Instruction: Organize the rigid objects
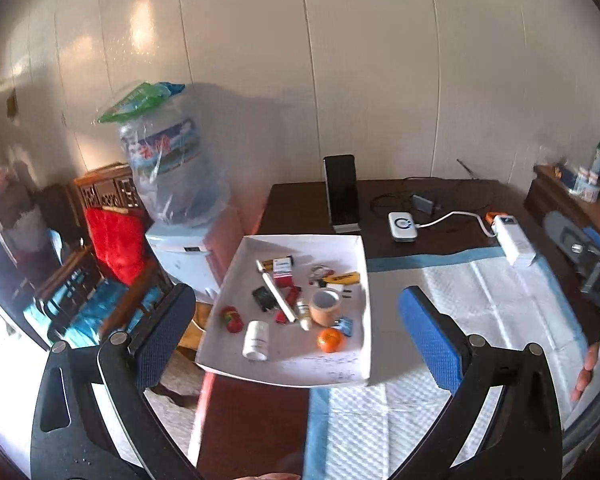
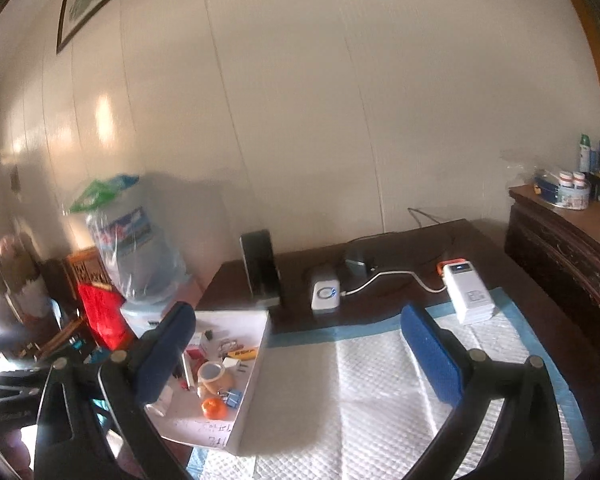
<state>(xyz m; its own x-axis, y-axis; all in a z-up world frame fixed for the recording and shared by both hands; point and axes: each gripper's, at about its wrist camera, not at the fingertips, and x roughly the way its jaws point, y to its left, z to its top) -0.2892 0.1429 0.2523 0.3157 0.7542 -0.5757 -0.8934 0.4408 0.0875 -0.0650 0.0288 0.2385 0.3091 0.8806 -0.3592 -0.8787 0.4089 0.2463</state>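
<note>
- White tray (image 1: 236, 264) on the table's left edge holds tape roll (image 1: 325, 306), orange (image 1: 330, 339), pill bottle (image 1: 256, 339)
- Left gripper (image 1: 296, 332) spread wide, empty; take the bottle at seven o'clock of the roll first
- Right gripper (image 2: 300, 356) wide, empty, over the white pad (image 2: 380, 392) at the tray's three o'clock

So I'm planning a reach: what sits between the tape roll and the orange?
In the left wrist view, blue binder clips lie between the tape roll and the orange.

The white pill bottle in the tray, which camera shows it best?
The left wrist view: the white pill bottle lies in full sight on its side in the white tray. In the right wrist view the hand-held gripper's left finger covers most of it, leaving only one end showing.
</note>
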